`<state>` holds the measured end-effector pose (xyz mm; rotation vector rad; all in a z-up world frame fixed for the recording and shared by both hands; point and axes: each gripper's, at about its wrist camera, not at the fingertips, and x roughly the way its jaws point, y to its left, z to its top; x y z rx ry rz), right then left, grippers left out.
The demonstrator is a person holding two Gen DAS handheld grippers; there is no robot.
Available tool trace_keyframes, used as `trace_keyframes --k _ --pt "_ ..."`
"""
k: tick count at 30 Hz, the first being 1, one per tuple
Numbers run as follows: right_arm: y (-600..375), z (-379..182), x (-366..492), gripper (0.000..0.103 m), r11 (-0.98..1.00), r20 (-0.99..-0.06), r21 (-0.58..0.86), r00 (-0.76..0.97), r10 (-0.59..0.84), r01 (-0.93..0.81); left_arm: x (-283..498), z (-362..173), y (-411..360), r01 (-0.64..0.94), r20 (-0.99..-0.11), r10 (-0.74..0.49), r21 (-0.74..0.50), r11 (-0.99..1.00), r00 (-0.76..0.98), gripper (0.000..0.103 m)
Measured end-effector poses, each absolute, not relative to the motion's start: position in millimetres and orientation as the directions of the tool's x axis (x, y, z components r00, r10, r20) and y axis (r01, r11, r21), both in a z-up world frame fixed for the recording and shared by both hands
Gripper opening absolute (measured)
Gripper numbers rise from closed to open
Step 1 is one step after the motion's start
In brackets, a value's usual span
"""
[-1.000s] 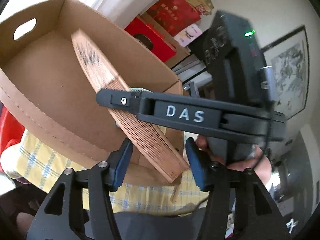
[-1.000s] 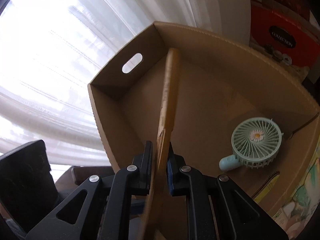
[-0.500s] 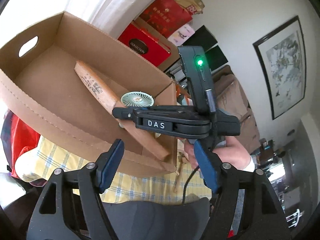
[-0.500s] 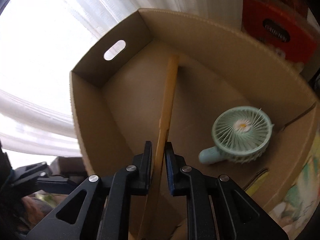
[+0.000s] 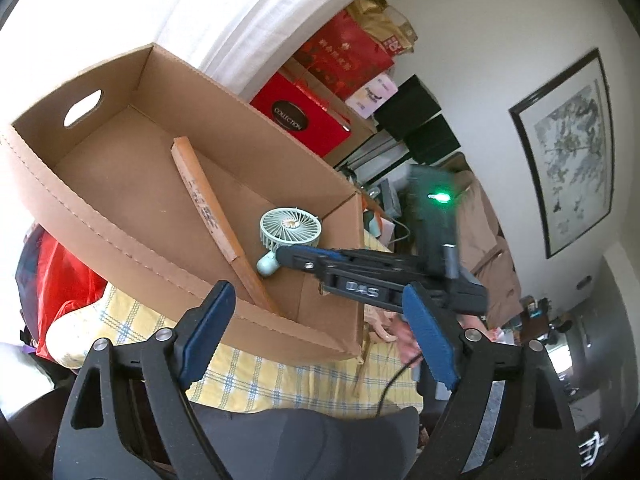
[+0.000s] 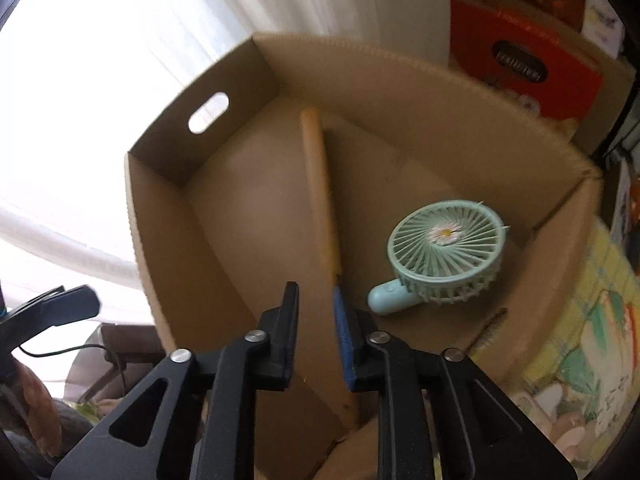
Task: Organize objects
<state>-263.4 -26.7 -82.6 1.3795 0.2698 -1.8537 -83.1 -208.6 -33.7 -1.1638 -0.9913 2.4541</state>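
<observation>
A folded wooden hand fan (image 5: 204,208) lies slanted in an open cardboard box (image 5: 80,208), its near end against the front wall. A mint handheld electric fan (image 5: 290,228) lies beside it on the box floor. My left gripper (image 5: 316,288) hovers in front of the box, jaws wide and opening, nothing between them. In the right wrist view, my right gripper (image 6: 316,288) sits over the folded fan (image 6: 320,184) inside the box (image 6: 168,240). Its jaws are opening. The fan's edge runs close by the right pad, with a gap at the left pad. The mint fan (image 6: 448,240) lies to the right.
The box rests on a yellow checked cloth (image 5: 256,372). Red gift boxes (image 5: 300,124) are stacked behind it, and a bright curtained window (image 6: 80,80) is beyond its left end. A hand (image 5: 404,336) holds the right gripper's body at the box's right corner.
My left gripper let go of the folded fan, backed away and spread wide. The right gripper lowered the fan into the box and its jaws have parted.
</observation>
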Motion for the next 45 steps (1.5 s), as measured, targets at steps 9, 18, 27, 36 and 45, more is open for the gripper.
trace_keyframes --k 9,18,27,36,45 --pt "27 -45 -243 0.038 -0.72 -0.839 0.268 -0.213 -0.501 0.64 -84 -30 -187 0.04 -0.593 0.489 -0.661 -0.749 -0.64 0.096" --pt "98 -25 -212 0.055 -0.798 -0.8 0.277 -0.331 -0.5 0.535 -84 -29 -144 -0.023 -0.622 0.504 -0.617 -0.787 -0.599 0.103" --pt "156 -22 -191 0.058 -0.861 -0.796 0.255 -0.411 -0.445 0.44 -84 -41 -88 -0.082 -0.671 0.52 -0.569 -0.818 -0.529 0.103" --pt "208 -30 -183 0.058 -0.908 -0.805 0.243 -0.452 -0.385 0.342 -89 -50 -43 -0.138 -0.729 0.5 -0.499 -0.856 -0.467 0.103" --pt "251 -49 -180 0.064 -0.939 -0.812 0.244 -0.479 -0.333 0.241 -90 -67 1 -0.214 -0.788 0.468 -0.416 -0.884 -0.4 0.103"
